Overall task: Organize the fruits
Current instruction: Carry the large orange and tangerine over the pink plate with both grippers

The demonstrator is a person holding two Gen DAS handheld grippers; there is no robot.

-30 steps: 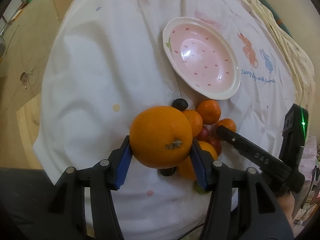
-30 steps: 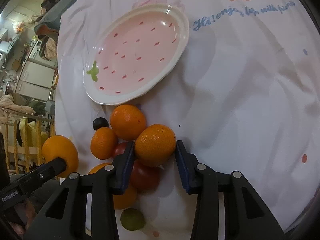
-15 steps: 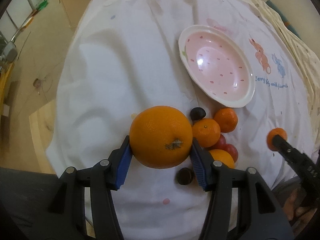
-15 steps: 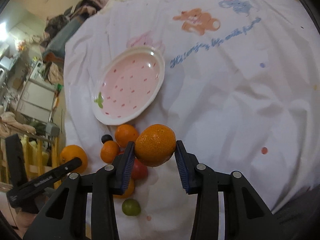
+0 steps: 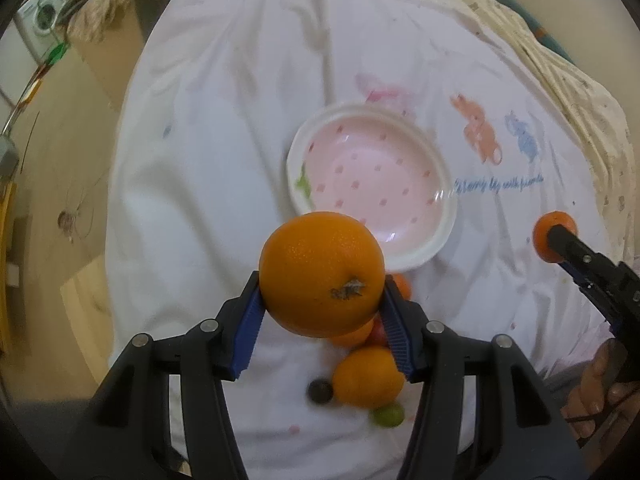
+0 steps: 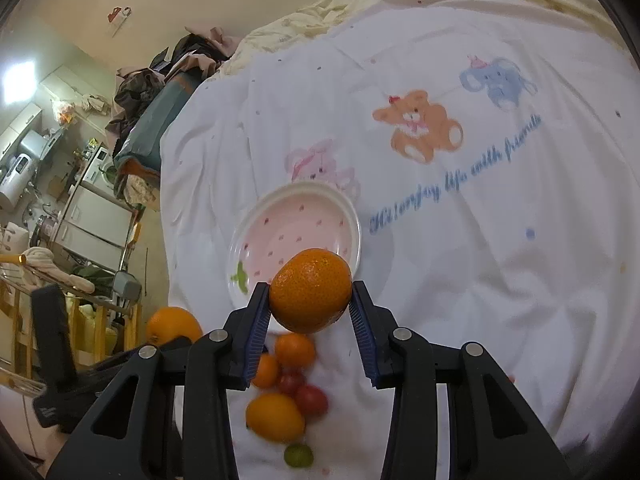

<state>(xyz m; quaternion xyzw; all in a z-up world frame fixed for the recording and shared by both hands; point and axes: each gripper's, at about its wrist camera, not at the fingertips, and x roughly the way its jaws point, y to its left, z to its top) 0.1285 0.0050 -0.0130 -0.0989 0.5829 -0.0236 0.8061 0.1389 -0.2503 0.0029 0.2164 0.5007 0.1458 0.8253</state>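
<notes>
A large orange (image 5: pixel 322 274) is clamped in the left gripper (image 5: pixel 322 300) and a mandarin (image 6: pixel 310 290) in the right gripper (image 6: pixel 310 316), both held above the pink plate (image 5: pixel 420 258). Each fruit is best lowered into the plate's hollow before release, lest it roll toward the fruit pile (image 6: pixel 288 392) beside the plate.

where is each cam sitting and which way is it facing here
Left wrist: on the left gripper, looking down past its big round orange at the pink dotted plate on the white printed cloth; person's hand at right.
Right wrist: on the right gripper, angled down across the cloth past its small orange mandarin toward a cluttered room.
Shared: plate, loose fruit pile, each other's gripper.
</notes>
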